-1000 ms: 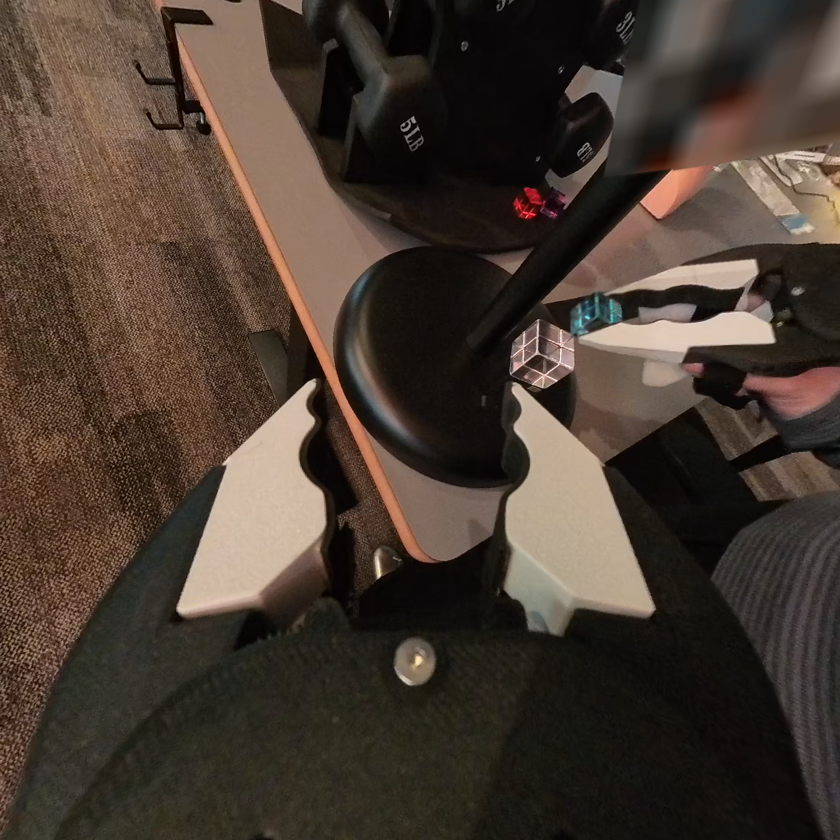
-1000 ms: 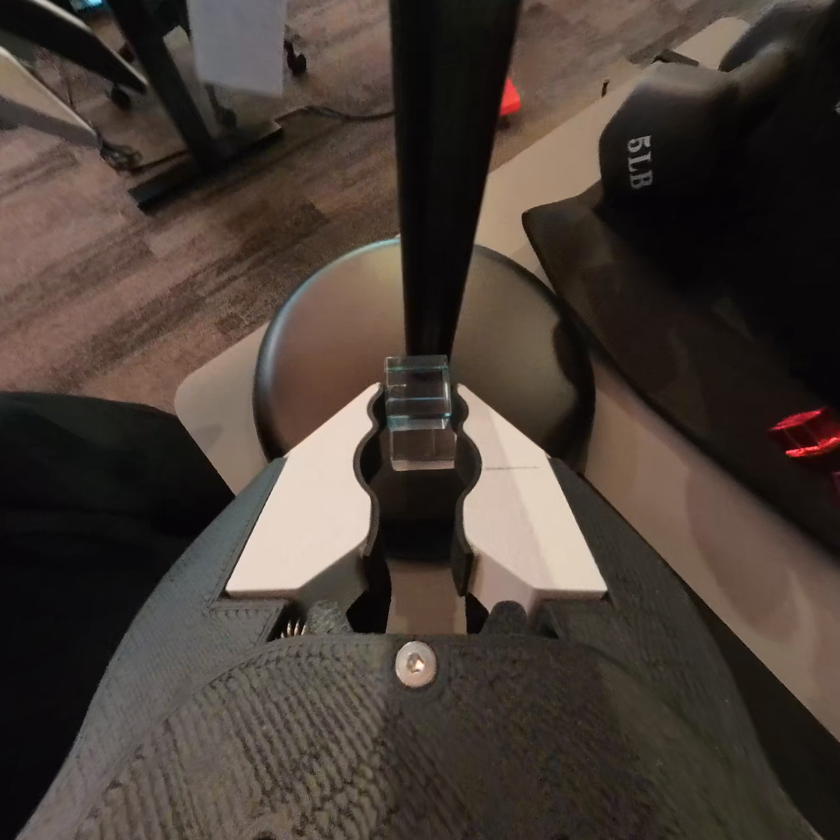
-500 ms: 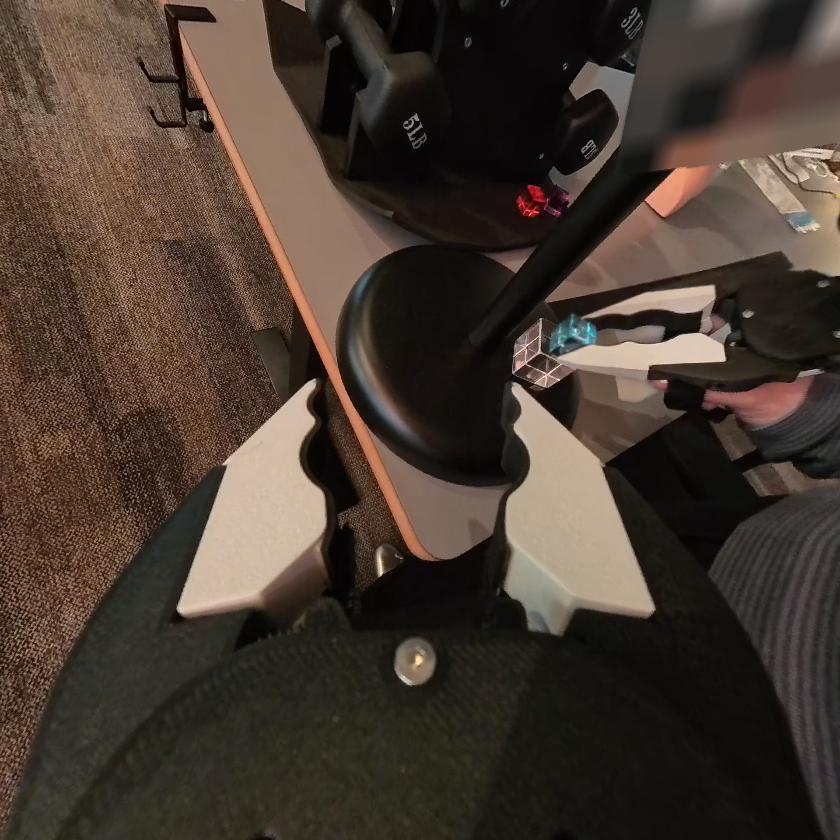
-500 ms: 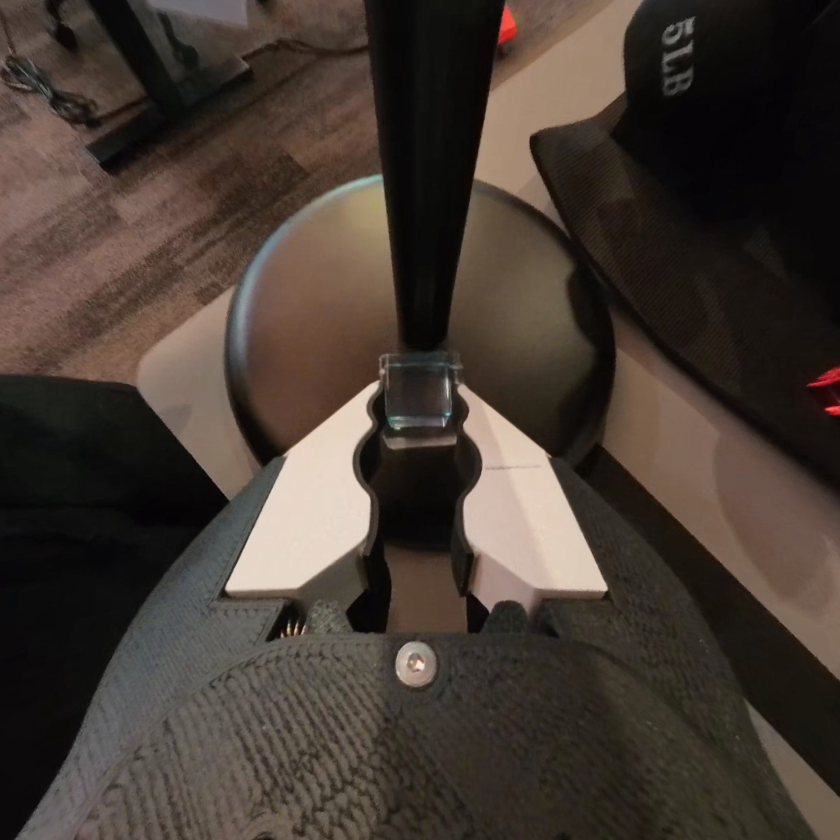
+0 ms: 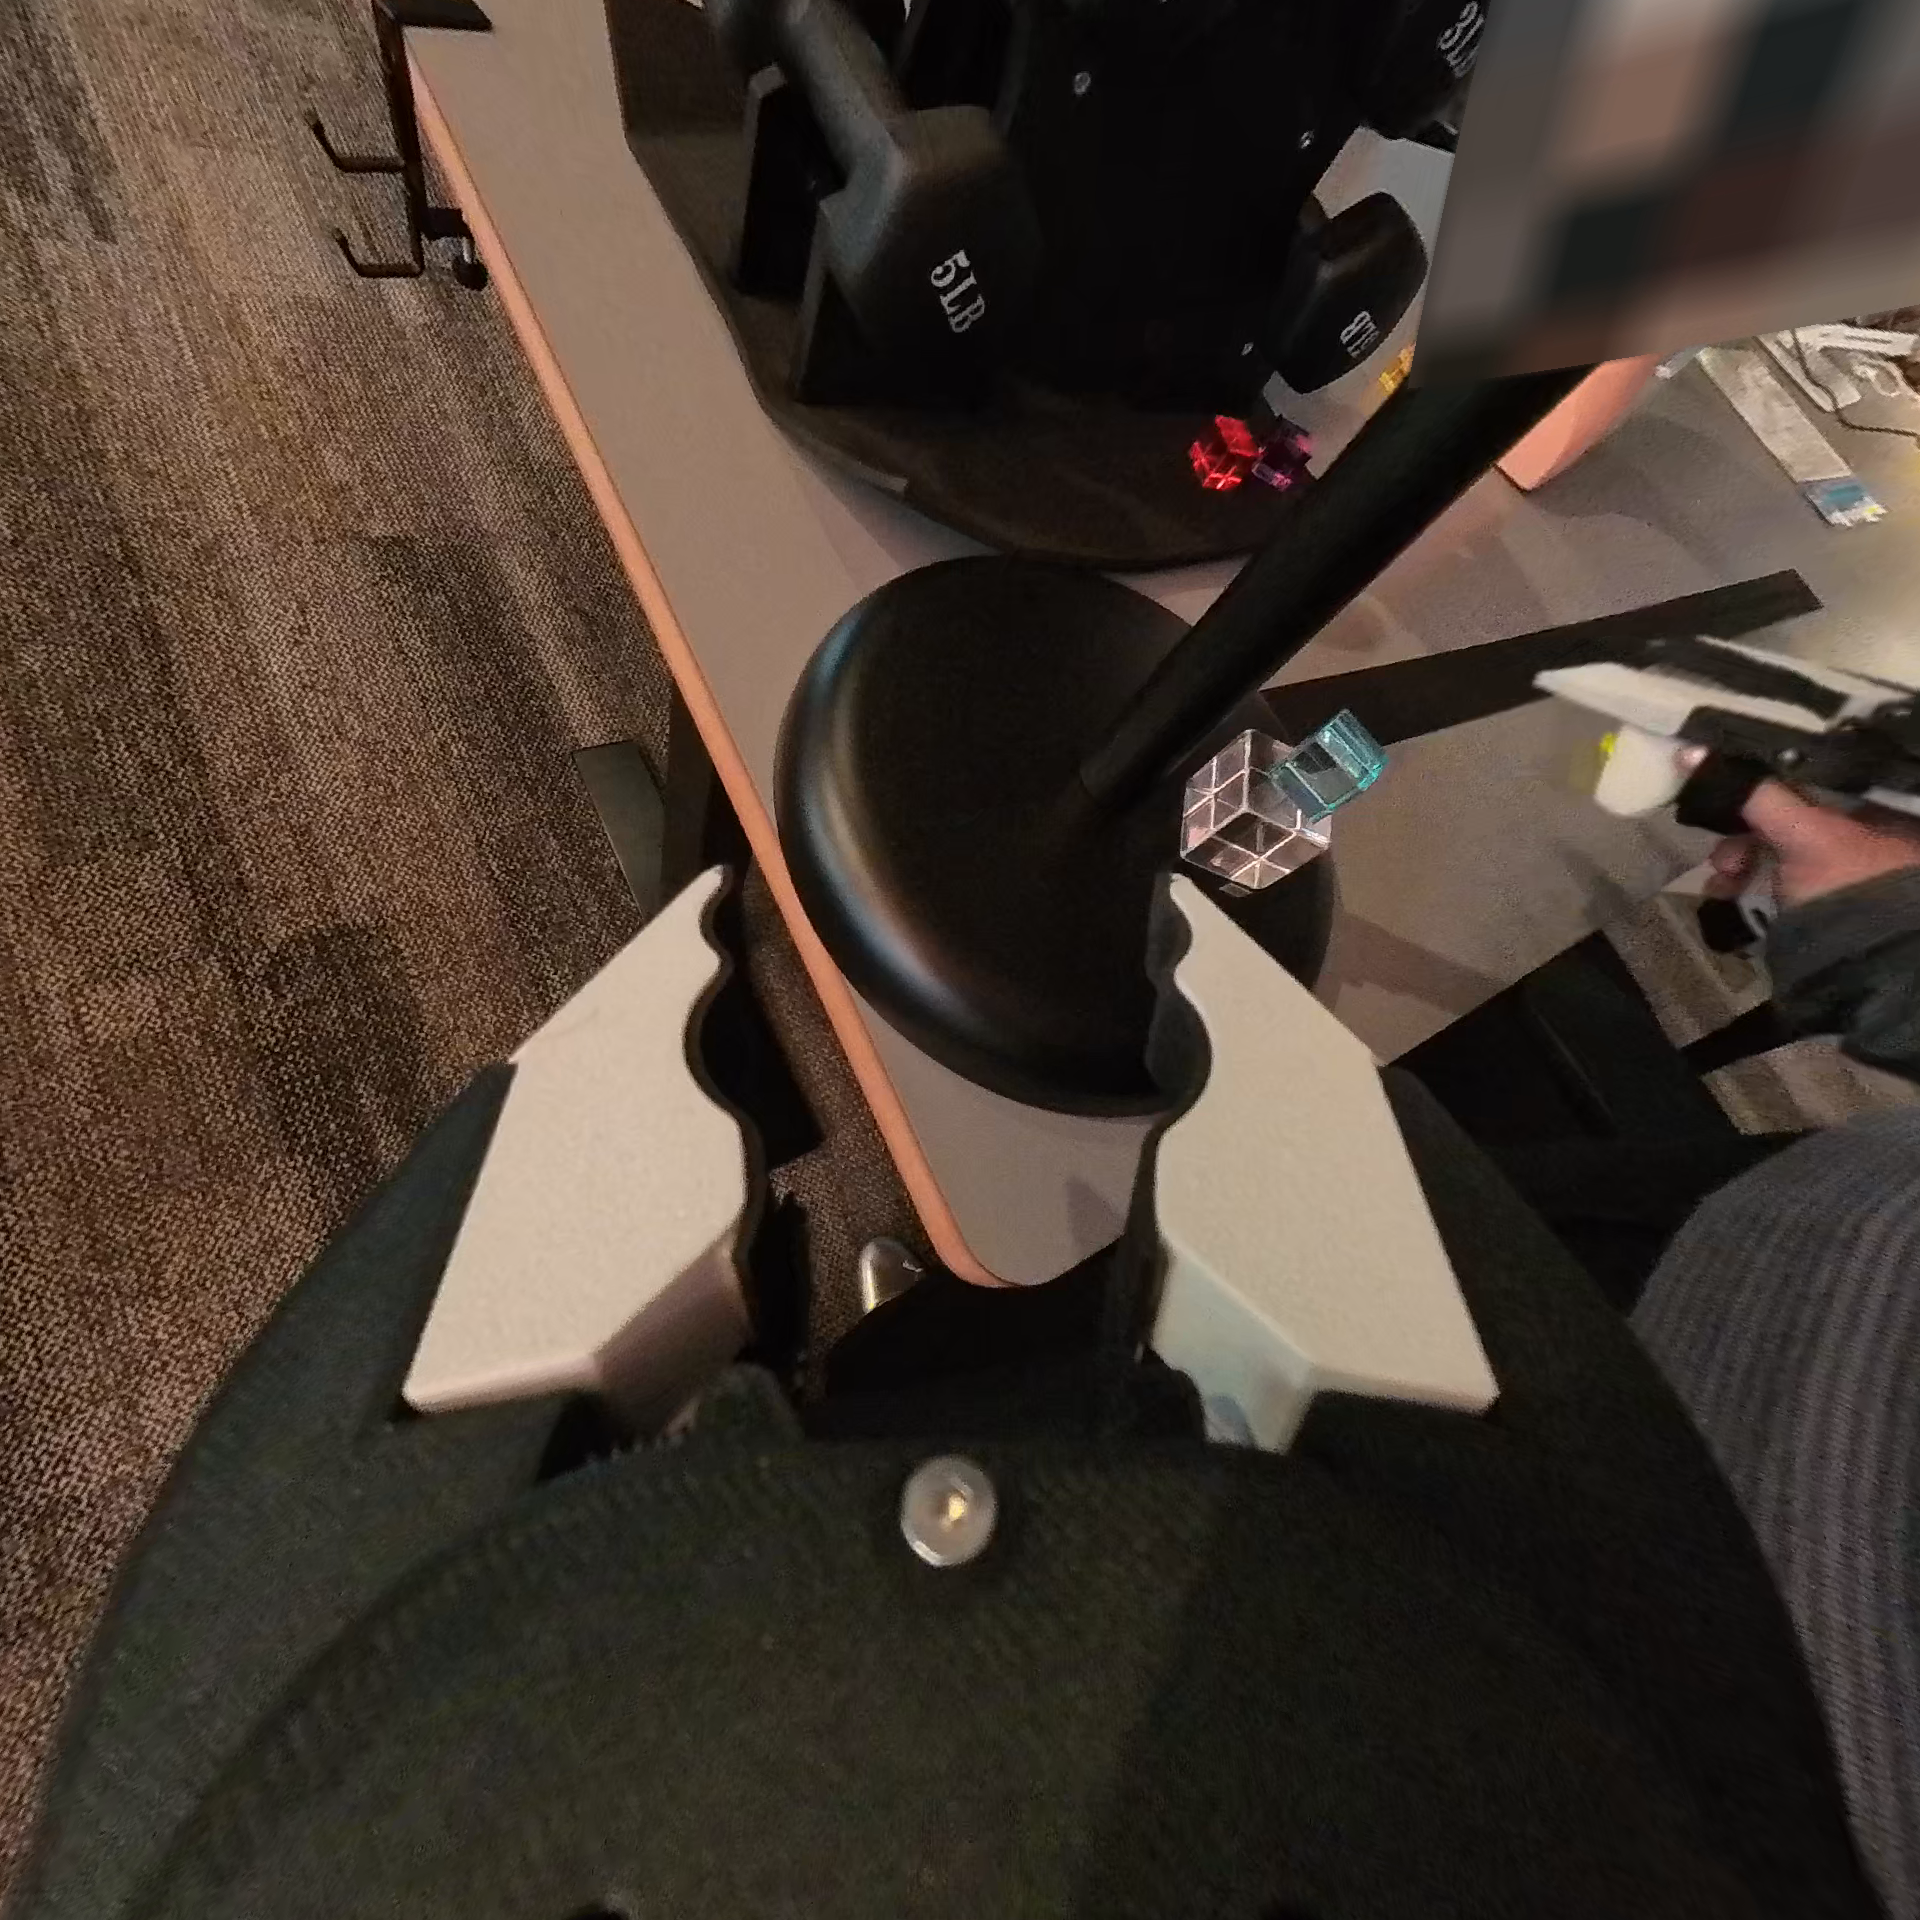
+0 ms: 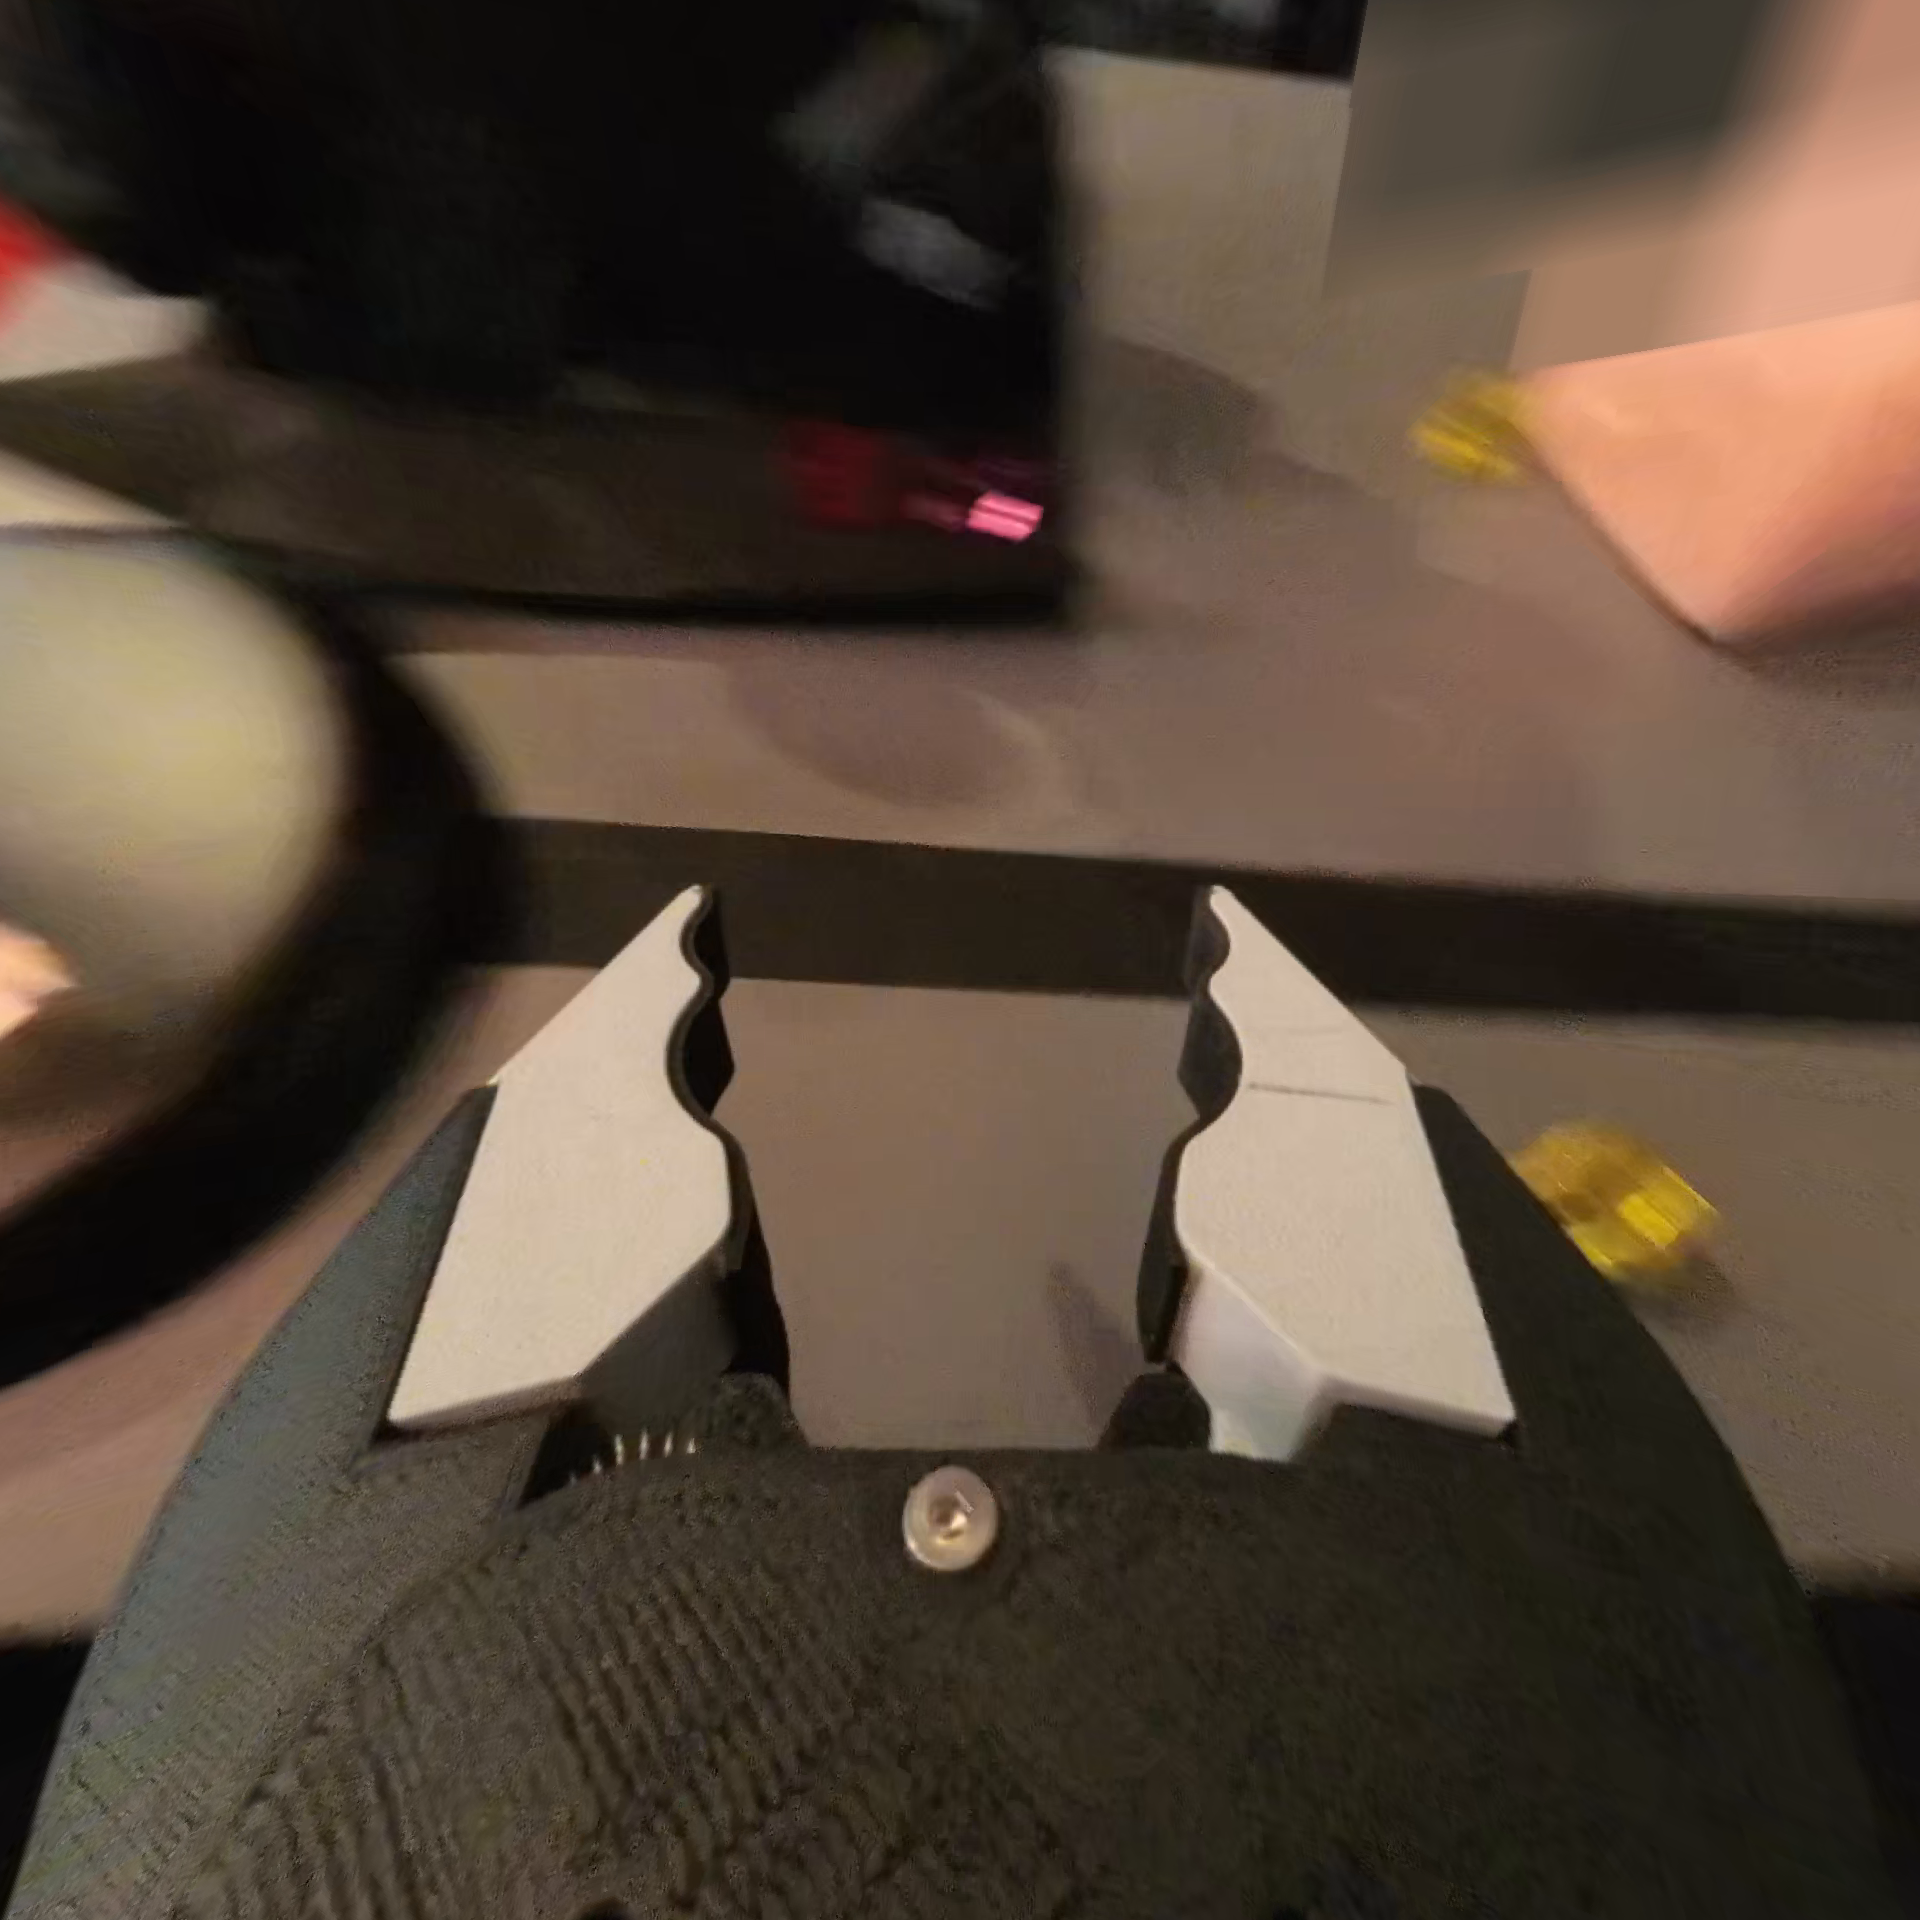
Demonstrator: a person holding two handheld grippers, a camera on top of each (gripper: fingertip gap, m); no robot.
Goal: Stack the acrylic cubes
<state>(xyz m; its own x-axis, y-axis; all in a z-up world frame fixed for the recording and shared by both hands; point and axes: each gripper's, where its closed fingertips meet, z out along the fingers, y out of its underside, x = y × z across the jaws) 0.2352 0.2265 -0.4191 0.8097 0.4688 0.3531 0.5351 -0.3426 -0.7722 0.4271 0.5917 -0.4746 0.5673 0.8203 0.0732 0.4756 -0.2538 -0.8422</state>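
Left gripper (image 5: 940, 914): jaws wide apart, nothing gripped; hovering over the desk's rounded near corner, fingertips either side of the black round base (image 5: 935, 831).
Right gripper (image 6: 956, 935): jaws spread wide, nothing between the pads; over bare grey desk (image 6: 1299, 748) with a black strip (image 6: 1558, 951) just past the tips.
Cubes: teal cube (image 5: 1335, 774) resting tilted on top of clear cube (image 5: 1252, 826), both on the base's right edge beside the black pole (image 5: 1299, 592).
Left view only: the stacked cubes, pole, black dumbbells (image 5: 914, 239) on a dark mat at the desk's far side, red cube (image 5: 1218, 480) and purple cube (image 5: 1280, 480) on the mat, carpet (image 5: 260, 623), right gripper off at the right edge (well apart from the cubes).
Right view only: yellow cube (image 6: 1616, 1210) just right of its fingers, second yellow cube (image 6: 1470, 442) by a pink object (image 6: 1745, 499) (all motion-blurred).
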